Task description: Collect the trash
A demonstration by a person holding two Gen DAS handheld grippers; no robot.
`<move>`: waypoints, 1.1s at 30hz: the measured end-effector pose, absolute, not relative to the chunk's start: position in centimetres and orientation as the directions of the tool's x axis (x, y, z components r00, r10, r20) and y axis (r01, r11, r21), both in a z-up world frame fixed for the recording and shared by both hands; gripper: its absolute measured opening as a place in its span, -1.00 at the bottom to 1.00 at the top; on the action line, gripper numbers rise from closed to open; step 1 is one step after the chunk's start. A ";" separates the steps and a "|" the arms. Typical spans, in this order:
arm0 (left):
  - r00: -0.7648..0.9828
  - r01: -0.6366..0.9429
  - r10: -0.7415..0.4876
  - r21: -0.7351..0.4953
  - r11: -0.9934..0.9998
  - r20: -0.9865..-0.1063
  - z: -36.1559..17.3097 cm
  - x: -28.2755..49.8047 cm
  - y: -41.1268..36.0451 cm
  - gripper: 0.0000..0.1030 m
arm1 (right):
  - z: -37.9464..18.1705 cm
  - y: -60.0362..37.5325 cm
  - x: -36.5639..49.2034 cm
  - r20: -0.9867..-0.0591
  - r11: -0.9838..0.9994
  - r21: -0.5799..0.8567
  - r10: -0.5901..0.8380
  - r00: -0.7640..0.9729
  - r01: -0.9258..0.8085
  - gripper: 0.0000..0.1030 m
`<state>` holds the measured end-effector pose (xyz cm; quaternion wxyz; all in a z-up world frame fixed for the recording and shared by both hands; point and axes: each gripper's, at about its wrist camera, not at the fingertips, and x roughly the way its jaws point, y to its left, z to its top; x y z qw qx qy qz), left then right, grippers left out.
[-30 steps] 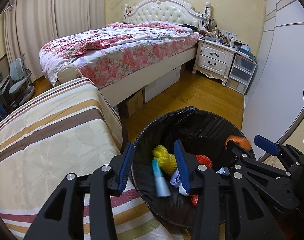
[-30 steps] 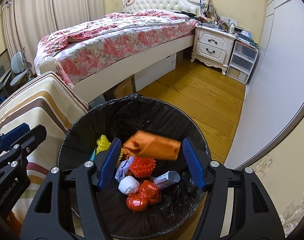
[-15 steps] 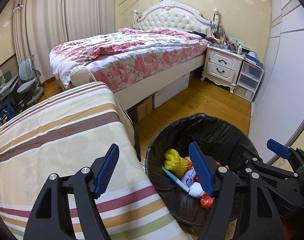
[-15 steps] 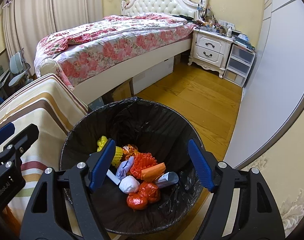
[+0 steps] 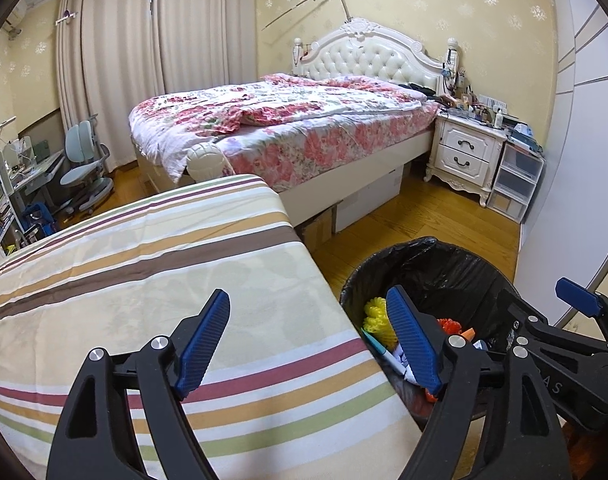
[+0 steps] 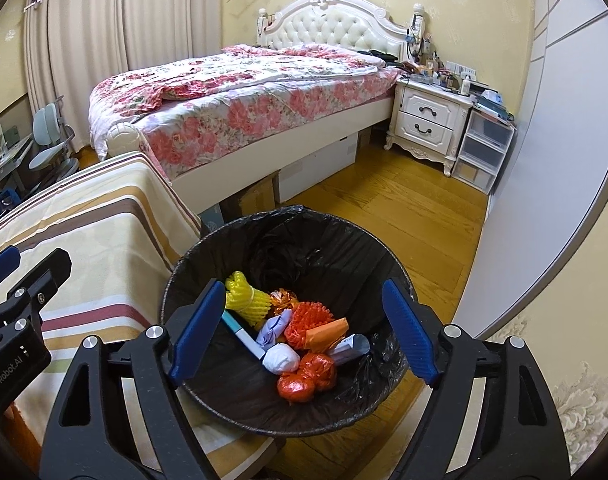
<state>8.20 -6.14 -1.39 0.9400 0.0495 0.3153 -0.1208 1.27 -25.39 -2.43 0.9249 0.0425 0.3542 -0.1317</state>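
Note:
A round bin with a black liner (image 6: pixel 324 236) stands on the wood floor beside a striped table; it also shows in the left wrist view (image 5: pixel 436 268). Inside lie yellow foam netting (image 6: pixel 246 294), a marker pen (image 6: pixel 242 334), orange netting (image 6: pixel 308 318), an orange packet (image 6: pixel 330 330), a white paper ball (image 6: pixel 282 358) and red crumpled wrappers (image 6: pixel 306 378). My right gripper (image 6: pixel 304 332) is open and empty above the bin. My left gripper (image 5: pixel 312 340) is open and empty over the table's right edge, left of the bin.
The striped tablecloth (image 5: pixel 144 280) covers the table at left. A bed with a floral quilt (image 5: pixel 288 128) stands behind, boxes under it. A white nightstand (image 5: pixel 464 152) and plastic drawers (image 5: pixel 516 180) are at the back right. A grey-white wall panel (image 6: pixel 544 160) runs along the right.
The orange packet left my right gripper and dropped into the bin. Both grippers have risen and pulled back; the left one opened wider and moved left over the table.

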 end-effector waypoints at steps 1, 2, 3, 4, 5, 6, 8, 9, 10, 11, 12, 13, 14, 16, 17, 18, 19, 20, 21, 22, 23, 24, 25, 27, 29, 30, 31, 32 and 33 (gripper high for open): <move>0.776 0.258 -0.196 0.018 0.966 -0.600 -1.2 7.9 -5.9 0.54 | -2.3 -25.2 1.1 -0.664 0.963 -0.016 -0.212 0.717 0.270 0.55; 0.780 0.256 -0.195 0.020 0.966 -0.594 -1.0 7.6 -5.6 0.55 | -2.2 -24.9 0.9 -0.662 0.964 -0.021 -0.211 0.719 0.264 0.55; 0.784 0.253 -0.192 0.022 0.967 -0.590 -0.9 7.4 -5.5 0.57 | -2.0 -24.6 0.6 -0.658 0.965 -0.025 -0.211 0.723 0.259 0.57; 0.789 0.250 -0.188 0.025 0.968 -0.585 -0.7 7.2 -5.2 0.59 | -1.9 -24.3 0.4 -0.655 0.966 -0.027 -0.210 0.726 0.255 0.60; 0.792 0.248 -0.188 0.025 0.968 -0.581 -0.5 6.9 -5.0 0.60 | -1.7 -24.0 0.1 -0.650 0.968 -0.029 -0.209 0.731 0.251 0.61; 0.795 0.246 -0.188 0.023 0.969 -0.577 -0.4 6.6 -4.7 0.61 | -1.5 -23.8 -0.1 -0.646 0.968 -0.030 -0.208 0.734 0.248 0.63; 0.801 0.239 -0.187 0.017 0.971 -0.568 -0.1 6.0 -4.2 0.62 | -1.2 -23.4 -0.7 -0.639 0.970 -0.030 -0.205 0.741 0.243 0.64; 0.804 0.237 -0.186 0.016 0.971 -0.565 -0.1 5.7 -3.9 0.62 | -1.1 -23.2 -1.0 -0.636 0.970 -0.028 -0.202 0.745 0.240 0.65; 0.806 0.235 -0.185 0.017 0.972 -0.562 0.0 5.3 -3.7 0.63 | -0.9 -23.0 -1.3 -0.634 0.971 -0.025 -0.198 0.748 0.236 0.65; 0.807 0.233 -0.183 0.018 0.972 -0.561 0.0 5.1 -3.5 0.63 | -0.7 -22.8 -1.5 -0.631 0.972 -0.022 -0.195 0.751 0.234 0.66; 0.808 0.230 -0.180 0.019 0.973 -0.560 0.0 4.8 -3.3 0.63 | -0.6 -22.6 -1.8 -0.628 0.972 -0.020 -0.194 0.754 0.234 0.66; 0.810 0.227 -0.178 0.018 0.974 -0.559 0.0 4.6 -3.0 0.63 | -0.4 -22.4 -2.1 -0.624 0.972 -0.019 -0.194 0.757 0.233 0.66; 0.810 0.224 -0.177 0.017 0.974 -0.559 -0.1 4.3 -2.8 0.63 | -0.3 -22.2 -2.4 -0.620 0.972 -0.021 -0.196 0.760 0.233 0.66; 0.810 0.220 -0.175 0.014 0.976 -0.560 -0.1 3.9 -2.4 0.63 | 0.1 -21.8 -3.0 -0.608 0.972 -0.025 -0.199 0.768 0.232 0.68; 0.809 0.219 -0.175 0.011 0.976 -0.562 -0.1 3.7 -2.2 0.63 | 0.2 -21.6 -3.2 -0.603 0.973 -0.027 -0.200 0.773 0.231 0.68; 0.807 0.218 -0.176 0.008 0.976 -0.564 -0.1 3.6 -2.0 0.63 | 0.3 -21.4 -3.5 -0.599 0.973 -0.028 -0.199 0.776 0.228 0.69; 0.806 0.217 -0.176 0.006 0.976 -0.565 -0.2 3.5 -1.8 0.63 | 0.5 -21.3 -3.7 -0.595 0.974 -0.028 -0.198 0.779 0.226 0.69; 0.806 0.215 -0.175 0.005 0.977 -0.566 -0.2 3.4 -1.6 0.63 | 0.7 -21.2 -4.0 -0.588 0.974 -0.029 -0.200 0.784 0.227 0.69; 0.806 0.214 -0.175 0.003 0.977 -0.565 -0.2 3.2 -1.5 0.63 | 0.8 -21.2 -4.2 -0.584 0.973 -0.029 -0.202 0.787 0.228 0.69; 0.807 0.213 -0.175 0.001 0.977 -0.564 -0.1 3.1 -1.4 0.63 | 1.0 -21.2 -4.4 -0.578 0.973 -0.026 -0.203 0.790 0.230 0.69; 0.808 0.210 -0.174 0.000 0.978 -0.563 -0.1 3.0 -1.2 0.63 | 1.1 -21.1 -4.6 -0.575 0.973 -0.025 -0.203 0.793 0.231 0.69; 0.808 0.209 -0.174 -0.003 0.978 -0.562 -0.1 3.0 -1.2 0.63 | 1.3 -21.1 -4.8 -0.571 0.972 -0.023 -0.203 0.795 0.232 0.69; 0.809 0.208 -0.175 -0.005 0.978 -0.561 0.0 2.9 -1.1 0.63 | 1.3 -21.1 -4.9 -0.568 0.972 -0.023 -0.204 0.797 0.232 0.69; 0.811 0.207 -0.177 -0.009 0.978 -0.558 0.0 2.9 -1.0 0.63 | 1.5 -21.0 -5.2 -0.563 0.972 -0.025 -0.205 0.800 0.232 0.69; 0.813 0.209 -0.178 -0.009 0.978 -0.554 0.1 2.9 -1.0 0.63 | 1.5 -20.9 -5.3 -0.562 0.972 -0.026 -0.207 0.801 0.232 0.69; 0.815 0.209 -0.178 -0.007 0.978 -0.552 0.2 2.8 -1.1 0.63 | 1.5 -20.9 -5.3 -0.562 0.972 -0.026 -0.206 0.801 0.232 0.69; 0.814 0.211 -0.178 -0.005 0.978 -0.552 0.2 2.8 -1.1 0.63 | 1.5 -20.8 -5.3 -0.562 0.972 -0.026 -0.206 0.801 0.232 0.69; 0.814 0.212 -0.179 -0.005 0.977 -0.553 0.1 2.9 -1.2 0.63 | 1.5 -20.8 -5.3 -0.562 0.972 -0.026 -0.207 0.801 0.232 0.69; 0.812 0.212 -0.180 -0.007 0.977 -0.555 0.1 2.8 -1.2 0.63 | 1.5 -20.8 -5.3 -0.562 0.972 -0.026 -0.207 0.801 0.233 0.69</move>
